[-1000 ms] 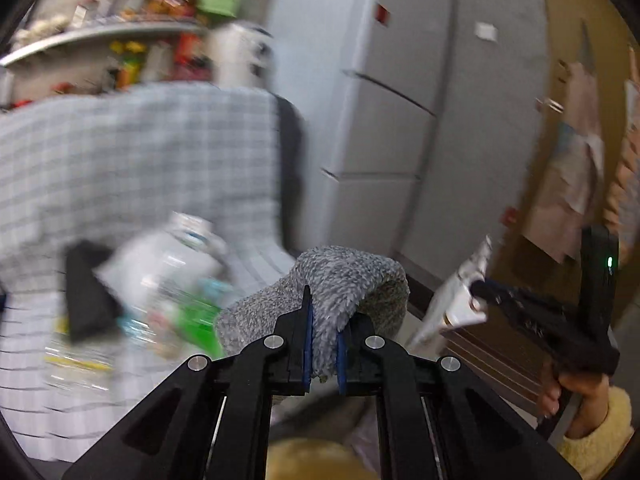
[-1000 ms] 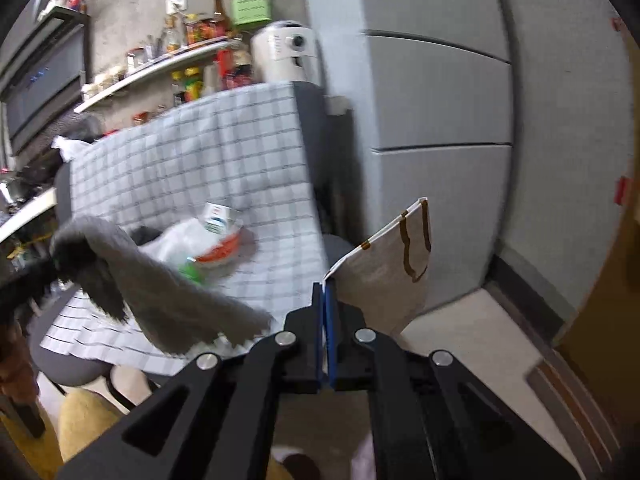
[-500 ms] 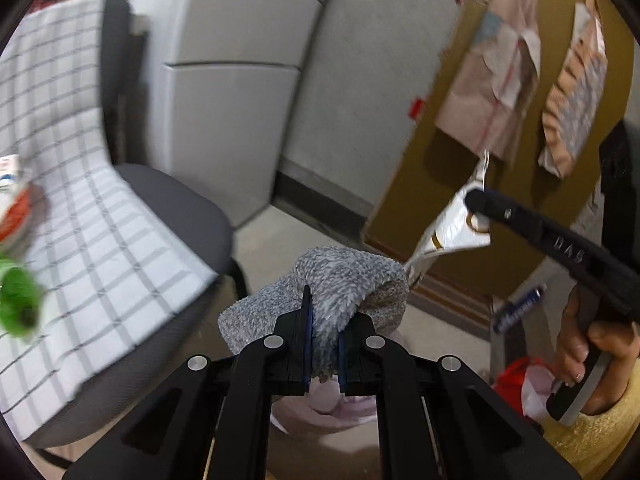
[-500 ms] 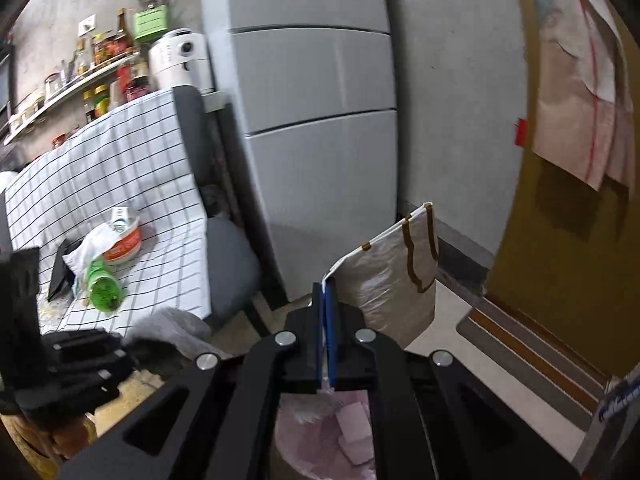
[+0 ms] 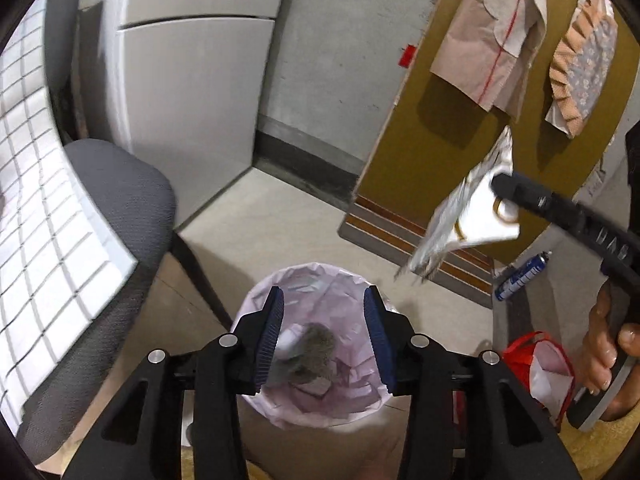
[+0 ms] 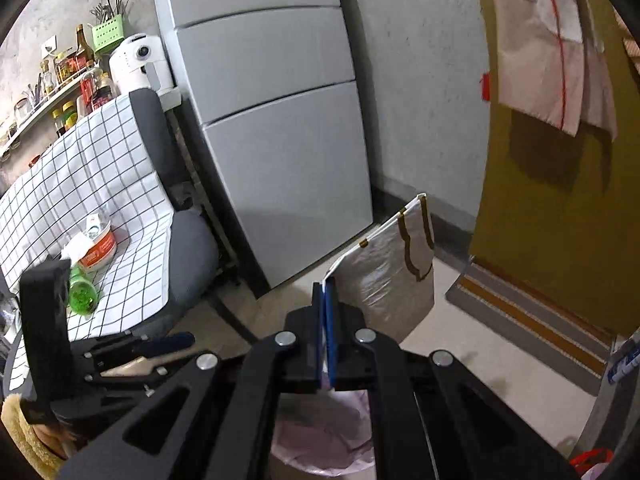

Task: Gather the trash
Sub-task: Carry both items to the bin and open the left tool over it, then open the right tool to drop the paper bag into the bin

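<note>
Pale floor by a grey fridge (image 6: pixel 280 152) holds a bin lined with pink plastic (image 5: pixel 316 280). Only the left wrist view looks into it: a grey fuzzy sock (image 5: pixel 312 350) lies blurred among crumpled paper inside, below the left gripper (image 5: pixel 324 328), whose jaws have just been opening and stand apart with nothing between them. To the right, the right gripper (image 6: pixel 325 332) is clamped on a silver foil wrapper (image 6: pixel 388 276) — above the bin's far side. The right wrist view alone shows a chair with a checked cloth (image 6: pixel 120 184) carrying a green bottle (image 6: pixel 82 292) and an orange-banded cup (image 6: pixel 98 248).
</note>
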The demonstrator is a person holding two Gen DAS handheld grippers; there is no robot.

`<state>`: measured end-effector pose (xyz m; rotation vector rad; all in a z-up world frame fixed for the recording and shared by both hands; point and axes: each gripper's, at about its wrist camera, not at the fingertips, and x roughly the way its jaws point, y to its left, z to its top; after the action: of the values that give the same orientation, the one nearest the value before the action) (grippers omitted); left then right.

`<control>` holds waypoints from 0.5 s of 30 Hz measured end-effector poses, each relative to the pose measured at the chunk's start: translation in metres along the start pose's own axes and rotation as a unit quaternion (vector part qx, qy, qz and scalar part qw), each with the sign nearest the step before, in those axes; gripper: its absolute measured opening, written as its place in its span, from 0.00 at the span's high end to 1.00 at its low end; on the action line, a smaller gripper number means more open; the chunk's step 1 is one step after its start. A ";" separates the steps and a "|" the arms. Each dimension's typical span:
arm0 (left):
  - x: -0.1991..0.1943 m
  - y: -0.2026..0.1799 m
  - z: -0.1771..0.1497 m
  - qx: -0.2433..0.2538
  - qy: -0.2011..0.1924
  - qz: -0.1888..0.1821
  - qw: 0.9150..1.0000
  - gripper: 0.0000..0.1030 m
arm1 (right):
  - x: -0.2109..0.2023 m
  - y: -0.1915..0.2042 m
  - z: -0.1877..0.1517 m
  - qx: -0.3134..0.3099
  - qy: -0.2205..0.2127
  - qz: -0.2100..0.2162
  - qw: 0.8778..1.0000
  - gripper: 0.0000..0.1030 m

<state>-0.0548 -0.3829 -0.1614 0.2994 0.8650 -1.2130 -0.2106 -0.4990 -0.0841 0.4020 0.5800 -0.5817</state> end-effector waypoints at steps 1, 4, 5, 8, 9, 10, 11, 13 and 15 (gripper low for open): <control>-0.007 0.006 -0.001 -0.003 -0.007 0.010 1.000 0.58 | 0.004 0.003 -0.004 0.001 0.007 0.007 1.000 0.98; -0.029 0.023 -0.004 -0.013 -0.027 0.043 0.999 0.58 | 0.014 0.011 -0.010 0.002 0.022 0.022 1.000 0.98; -0.037 0.030 -0.005 -0.018 -0.034 0.056 0.998 0.58 | 0.018 0.016 -0.012 0.002 0.028 0.029 0.999 0.98; -0.065 0.051 -0.009 -0.042 -0.061 0.086 0.994 0.58 | 0.028 0.027 -0.017 0.002 0.044 0.045 0.998 0.98; -0.072 0.056 -0.010 -0.050 -0.068 0.093 0.992 0.58 | 0.031 0.031 -0.018 0.001 0.049 0.050 0.998 0.98; -0.085 0.065 -0.012 -0.062 -0.079 0.103 0.990 0.58 | 0.034 0.035 -0.019 0.000 0.053 0.053 0.997 0.98; -0.095 0.072 -0.015 -0.071 -0.087 0.112 0.987 0.58 | 0.037 0.040 -0.020 -0.001 0.058 0.055 0.997 0.98; -0.111 0.084 -0.018 -0.086 -0.099 0.134 0.982 0.58 | 0.041 0.045 -0.023 -0.002 0.064 0.056 0.996 0.98; -0.125 0.094 -0.022 -0.096 -0.108 0.153 0.978 0.58 | 0.045 0.047 -0.026 -0.001 0.068 0.049 0.996 0.98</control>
<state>0.0098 -0.2488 -0.1079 0.1333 0.7098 -0.8515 -0.1613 -0.4673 -0.1224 0.4677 0.6877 -0.4619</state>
